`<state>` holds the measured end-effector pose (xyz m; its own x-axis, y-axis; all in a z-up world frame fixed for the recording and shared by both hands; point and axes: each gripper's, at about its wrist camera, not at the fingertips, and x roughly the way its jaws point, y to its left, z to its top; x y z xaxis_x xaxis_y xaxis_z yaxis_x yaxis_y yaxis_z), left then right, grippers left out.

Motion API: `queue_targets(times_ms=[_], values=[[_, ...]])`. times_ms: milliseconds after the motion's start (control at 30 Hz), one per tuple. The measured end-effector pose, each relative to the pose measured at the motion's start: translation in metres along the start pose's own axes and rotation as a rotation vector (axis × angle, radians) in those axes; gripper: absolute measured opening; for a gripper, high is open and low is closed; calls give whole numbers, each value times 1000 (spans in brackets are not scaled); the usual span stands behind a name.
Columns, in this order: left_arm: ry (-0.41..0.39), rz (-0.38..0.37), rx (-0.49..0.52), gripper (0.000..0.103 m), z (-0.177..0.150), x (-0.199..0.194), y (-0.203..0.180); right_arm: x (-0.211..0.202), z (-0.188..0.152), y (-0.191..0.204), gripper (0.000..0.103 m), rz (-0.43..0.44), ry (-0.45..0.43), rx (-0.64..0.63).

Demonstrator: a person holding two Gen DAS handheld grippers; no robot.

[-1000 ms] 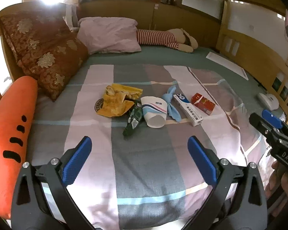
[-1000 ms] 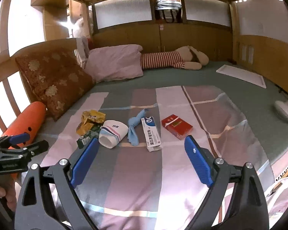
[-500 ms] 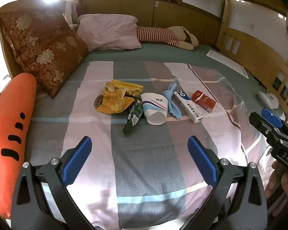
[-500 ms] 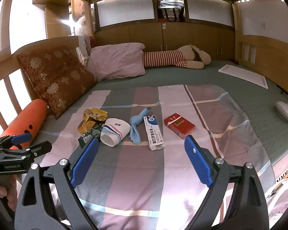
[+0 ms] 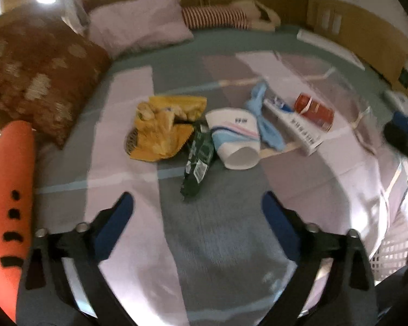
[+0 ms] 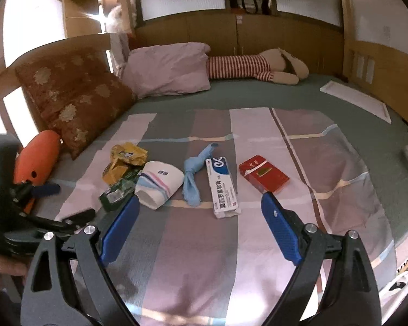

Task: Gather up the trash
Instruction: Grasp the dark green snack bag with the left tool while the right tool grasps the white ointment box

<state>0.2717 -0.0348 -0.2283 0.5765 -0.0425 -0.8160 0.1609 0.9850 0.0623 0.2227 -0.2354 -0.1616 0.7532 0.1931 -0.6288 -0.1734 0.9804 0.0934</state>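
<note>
The left gripper [image 5: 195,212] hangs above the blanket [image 5: 217,244], its jaws wide with nothing between them, though they have just been closing a little. At its twelve o'clock lies the trash: yellow wrapper [image 5: 163,127], green packet [image 5: 198,160], paper cup [image 5: 234,141]. The right gripper [image 6: 198,217] gapes wide and empty, with the toothpaste box [image 6: 223,187] at twelve.

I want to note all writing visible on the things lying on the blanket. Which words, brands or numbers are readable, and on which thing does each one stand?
Nothing can be read with certainty.
Toothpaste box: a blue looping logo and dark characters, too small to read.
Paper cup: a short dark print, blurred.
Red box: gold marks, unreadable.
Green wrapper: a white label, too small.
Yellow wrapper: print illegible.
</note>
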Motion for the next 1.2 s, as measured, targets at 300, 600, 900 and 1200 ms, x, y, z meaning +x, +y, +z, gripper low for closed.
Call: queue_targets(times_ms=[300,600,900,1200], values=[[114,-94,-51,12,6,69,12,58,2,-4,89,-30,117,-35],[-107,-166,-132,5,18,-41,32,148,-3,-27,80,-52,263,-33],[-276,-190,-158,5,-9,-110,31,147,2,-34,40,16,312,13],[-250,-194,-168,5,-30,-119,25,-4,2,6,40,98,65,-15]])
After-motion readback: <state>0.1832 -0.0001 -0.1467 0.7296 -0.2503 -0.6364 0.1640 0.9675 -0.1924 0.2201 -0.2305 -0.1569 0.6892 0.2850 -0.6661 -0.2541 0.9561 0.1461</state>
